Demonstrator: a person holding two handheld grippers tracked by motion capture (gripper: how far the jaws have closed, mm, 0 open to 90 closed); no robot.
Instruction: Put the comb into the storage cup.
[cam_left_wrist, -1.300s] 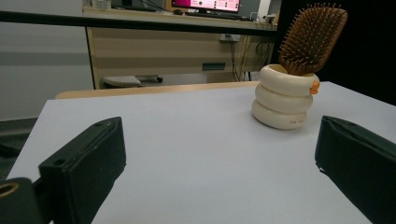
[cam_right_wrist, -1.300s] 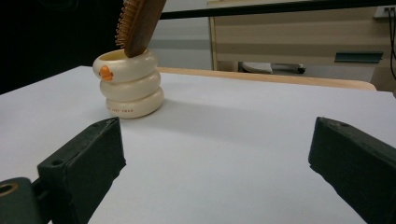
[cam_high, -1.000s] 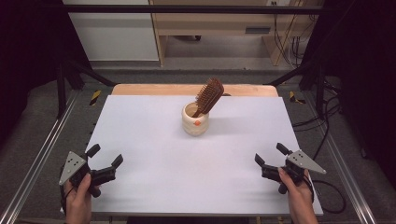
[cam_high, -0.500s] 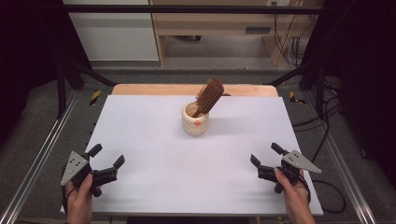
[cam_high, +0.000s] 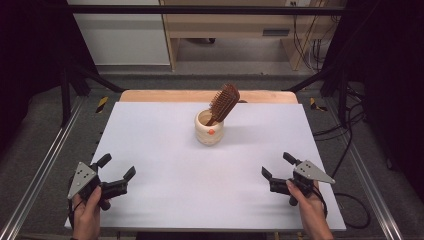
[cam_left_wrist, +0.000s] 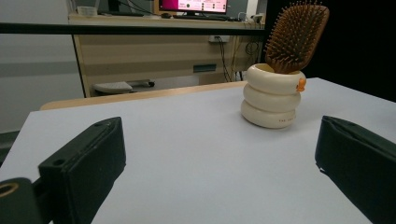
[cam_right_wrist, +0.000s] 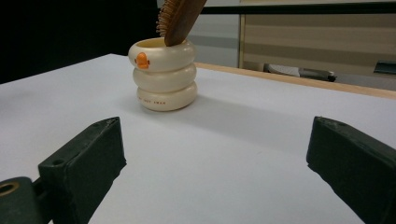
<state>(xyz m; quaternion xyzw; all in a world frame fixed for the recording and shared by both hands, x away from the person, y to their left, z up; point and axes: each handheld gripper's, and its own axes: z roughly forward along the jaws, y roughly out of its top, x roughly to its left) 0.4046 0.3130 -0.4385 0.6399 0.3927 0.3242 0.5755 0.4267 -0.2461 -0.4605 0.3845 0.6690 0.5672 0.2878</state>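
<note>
Brush: a brown wooden paddle hairbrush (cam_high: 224, 102) stands handle-down in the cup and leans to the right and away, its bristle head well above the rim. I judge it is put so that the head is free to grasp.
Cup: a cream ceramic holder shaped as three stacked rings (cam_high: 209, 128), with a small orange duck mark on the front, stands upright on the far middle of the table. It gives the brush a steady stand.
Table: a white flat tabletop (cam_high: 165, 150) with a light wooden strip along the far edge.
Left gripper: the left gripper (cam_high: 115, 176) is at the near left corner, well apart from the cup, jaws spread wide and holding nothing. It points toward the cup.
Right gripper: the right gripper (cam_high: 278, 166) is at the near right, also spread wide and with nothing between the jaws, aimed at the cup, probably ready for a reach.
Change: against the picture one second ago, the right gripper is a little more to the left and inward; the left gripper, the brush and the cup are nearly in the same place.
</note>
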